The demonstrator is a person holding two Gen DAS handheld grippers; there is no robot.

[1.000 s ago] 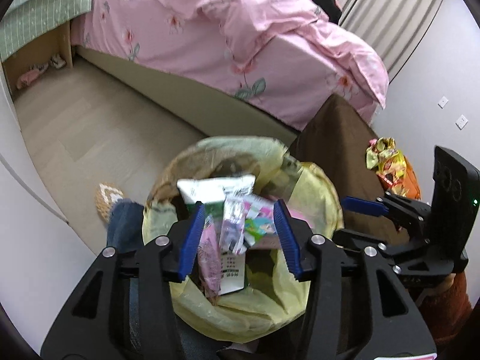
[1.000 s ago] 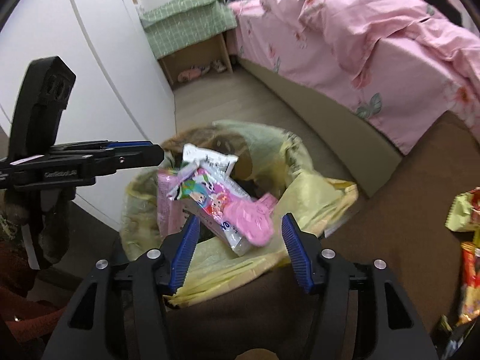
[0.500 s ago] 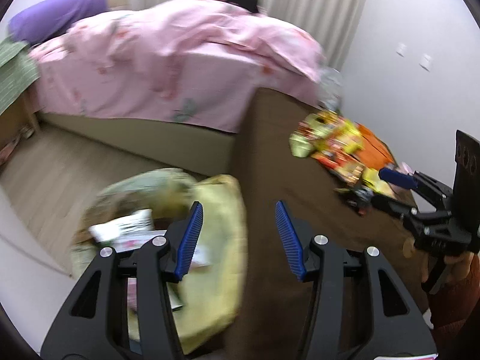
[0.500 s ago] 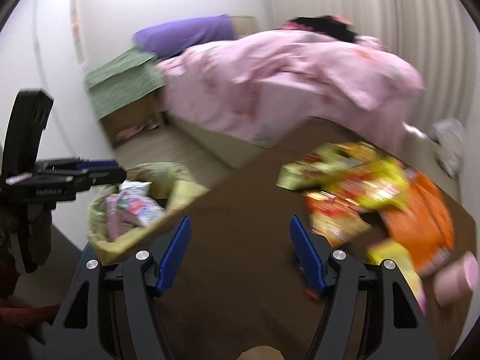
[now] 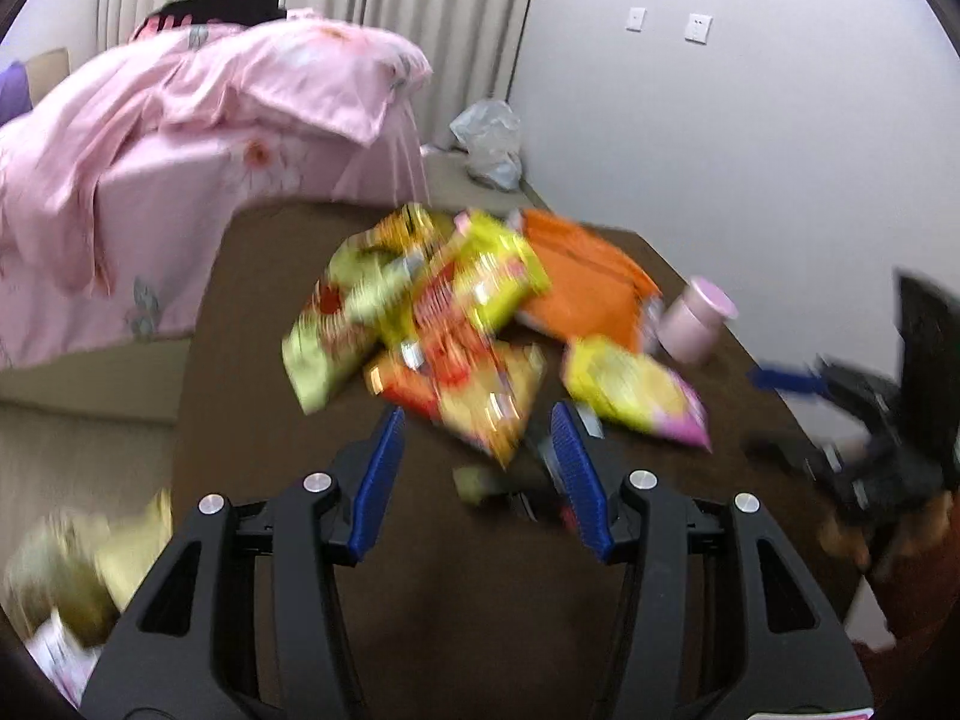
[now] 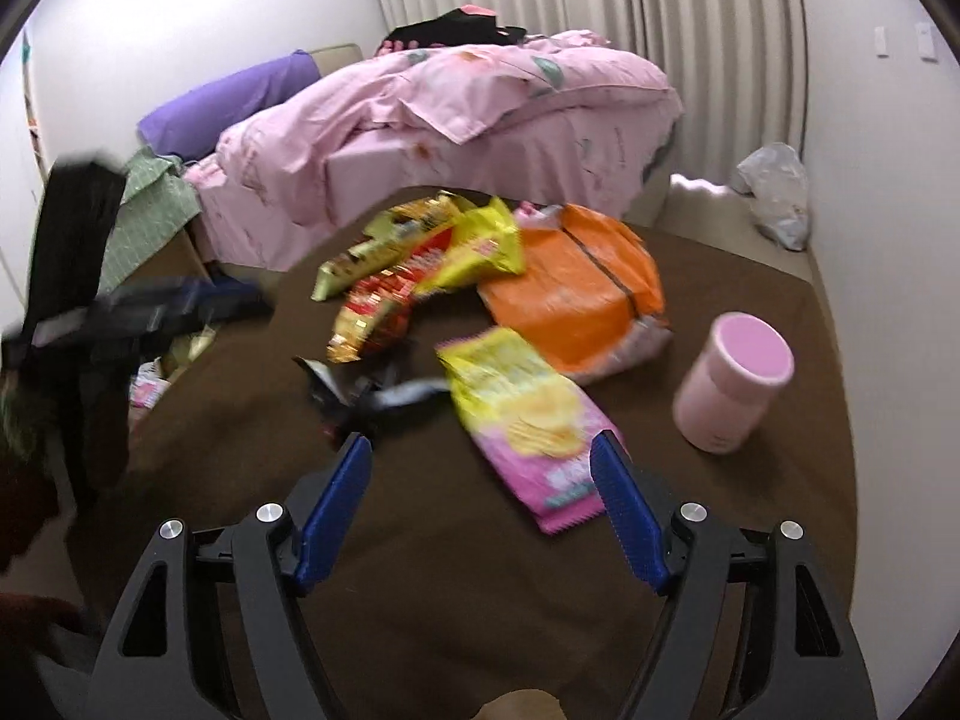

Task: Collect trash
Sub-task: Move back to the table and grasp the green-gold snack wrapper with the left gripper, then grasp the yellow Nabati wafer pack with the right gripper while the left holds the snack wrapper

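Trash bin with a yellow plastic liner (image 5: 72,570) sits low at the left edge, holding wrappers; crinkly snack packets (image 6: 456,264) are piled on the brown table (image 6: 480,600) beside a pink cylindrical tub (image 6: 732,384); pink bed behind; print's too blurry to read; left gripper (image 5: 477,468) spread, empty; right gripper (image 6: 480,492) just opened wide, empty.

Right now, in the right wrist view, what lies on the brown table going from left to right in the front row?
Black wrapper → yellow and pink chip bag → pink cup.
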